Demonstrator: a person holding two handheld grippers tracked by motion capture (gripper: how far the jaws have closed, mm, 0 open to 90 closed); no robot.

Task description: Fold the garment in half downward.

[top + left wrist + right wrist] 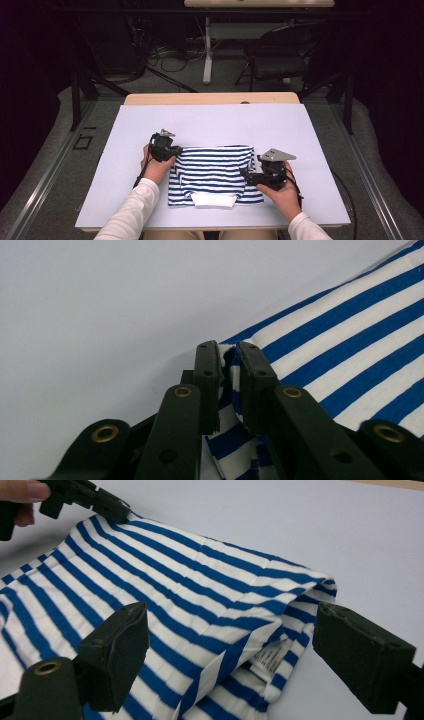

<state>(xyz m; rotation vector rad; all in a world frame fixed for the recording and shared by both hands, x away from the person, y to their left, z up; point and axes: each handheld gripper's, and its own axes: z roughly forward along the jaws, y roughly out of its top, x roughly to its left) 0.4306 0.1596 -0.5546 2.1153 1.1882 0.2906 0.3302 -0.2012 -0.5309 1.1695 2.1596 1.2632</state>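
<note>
A soft blue-and-white striped shirt (215,172) lies folded into a rough rectangle on the smooth white tabletop (210,120). The left tool (162,146) clamps the cloth's far left corner; the right tool (255,176), jaws wide apart, hovers at its right edge.

Blue-and-white striped shirt (212,172), pale lavender table (210,122), black hand-held grippers.

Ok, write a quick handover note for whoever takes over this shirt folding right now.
Left tool: shut on the far left corner of the striped shirt.
Right tool: jaws wide open, hovering at the shirt's right edge, gripping nothing.
Shirt: lies partly folded on the white table cover, white hem at the near edge.
Done: sides appear folded in.
Left: probably grip the right corner, then finish the fold.
</note>
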